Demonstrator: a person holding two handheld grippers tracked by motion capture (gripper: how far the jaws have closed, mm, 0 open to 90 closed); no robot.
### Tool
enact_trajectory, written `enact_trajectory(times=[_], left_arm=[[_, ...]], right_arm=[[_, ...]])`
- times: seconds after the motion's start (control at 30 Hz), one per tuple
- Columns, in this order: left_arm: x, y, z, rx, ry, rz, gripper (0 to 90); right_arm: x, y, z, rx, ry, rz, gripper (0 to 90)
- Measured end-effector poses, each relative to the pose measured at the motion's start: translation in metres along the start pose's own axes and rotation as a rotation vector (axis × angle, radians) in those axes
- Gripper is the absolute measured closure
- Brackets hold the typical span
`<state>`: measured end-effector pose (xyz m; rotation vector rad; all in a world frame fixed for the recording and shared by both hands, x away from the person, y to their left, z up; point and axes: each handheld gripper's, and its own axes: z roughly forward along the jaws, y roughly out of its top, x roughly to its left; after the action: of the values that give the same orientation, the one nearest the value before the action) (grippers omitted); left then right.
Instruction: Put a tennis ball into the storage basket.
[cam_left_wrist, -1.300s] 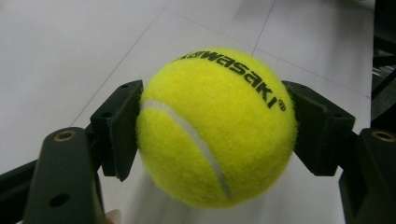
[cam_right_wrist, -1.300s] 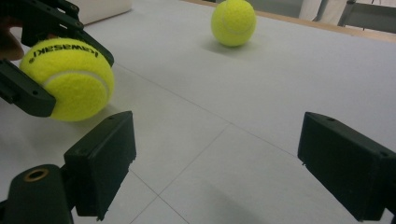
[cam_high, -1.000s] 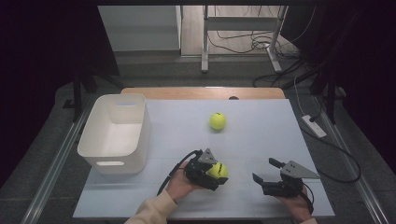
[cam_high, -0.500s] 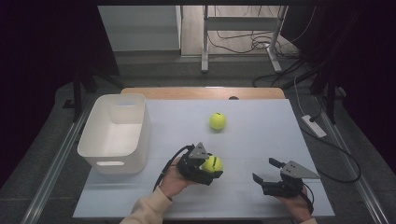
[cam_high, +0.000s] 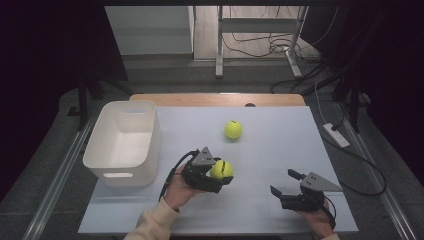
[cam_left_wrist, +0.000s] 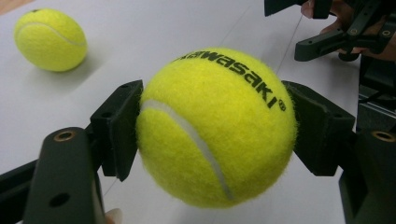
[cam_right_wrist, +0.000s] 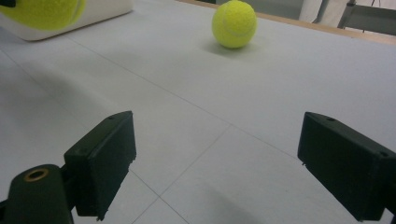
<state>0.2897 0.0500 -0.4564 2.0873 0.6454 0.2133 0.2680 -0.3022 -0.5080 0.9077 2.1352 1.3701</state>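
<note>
Left gripper (cam_high: 221, 176) clamps a fuzzy yellow-green tennis ball (cam_left_wrist: 215, 126) between both jaws, clear of the pale grey tabletop (cam_high: 280, 150), beside a white plastic bin (cam_high: 125, 142). Right gripper (cam_high: 287, 185), jaws spread wide, holds nothing. A second yellow-green tennis ball (cam_high: 233, 129) rests farther back, well apart.

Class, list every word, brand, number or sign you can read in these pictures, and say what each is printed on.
"awasaki", then a small ringed mark too small to read: black print on the tennis ball held in the left gripper; its start curves out of sight.
Other ball: no readable print.
</note>
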Motion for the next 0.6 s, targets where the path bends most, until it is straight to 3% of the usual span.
enact_trajectory(times=[0.6], left_arm=[[0.005,0.002,-0.019,-0.054,0.037,0.003,26.7]], right_arm=[[0.000,0.000,-0.001,-0.001,-0.003,-0.004,11.7]])
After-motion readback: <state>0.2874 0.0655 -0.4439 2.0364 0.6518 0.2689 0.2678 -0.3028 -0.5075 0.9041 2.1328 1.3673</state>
